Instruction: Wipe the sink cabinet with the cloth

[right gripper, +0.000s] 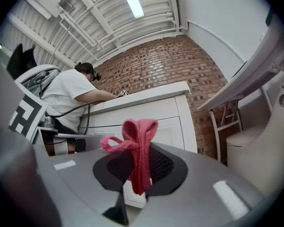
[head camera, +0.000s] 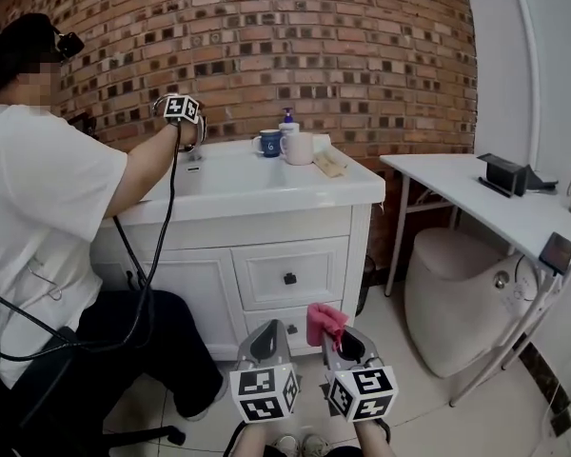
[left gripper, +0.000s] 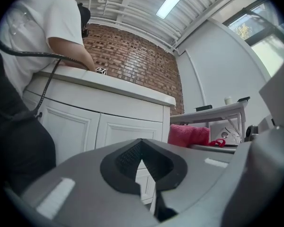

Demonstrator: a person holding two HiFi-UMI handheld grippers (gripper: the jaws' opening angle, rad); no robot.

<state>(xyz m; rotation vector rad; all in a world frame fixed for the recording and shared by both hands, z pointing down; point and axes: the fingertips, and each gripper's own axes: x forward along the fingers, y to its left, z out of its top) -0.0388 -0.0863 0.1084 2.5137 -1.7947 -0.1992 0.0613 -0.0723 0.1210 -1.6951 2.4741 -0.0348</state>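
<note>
Cloth [head camera: 324, 324] pinched and ready: the right hand-held gripper [head camera: 345, 347] is clamped on the folded pink fabric, which sticks up from its jaws. The left hand-held gripper [head camera: 266, 343], just beside it, has its jaws together on nothing. The white sink cabinet [head camera: 285, 255] stands ahead of both, apart from them, and a seated person [head camera: 48, 198] works beyond the left one. The approach appears to be the step in hand. The next move likely calls for carrying the cloth forward and pressing it flat against the cabinet front.

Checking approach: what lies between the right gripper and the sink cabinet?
Nothing: in the right gripper view, the right gripper, shut on the pink cloth, faces the sink cabinet across a bare stretch.
</note>
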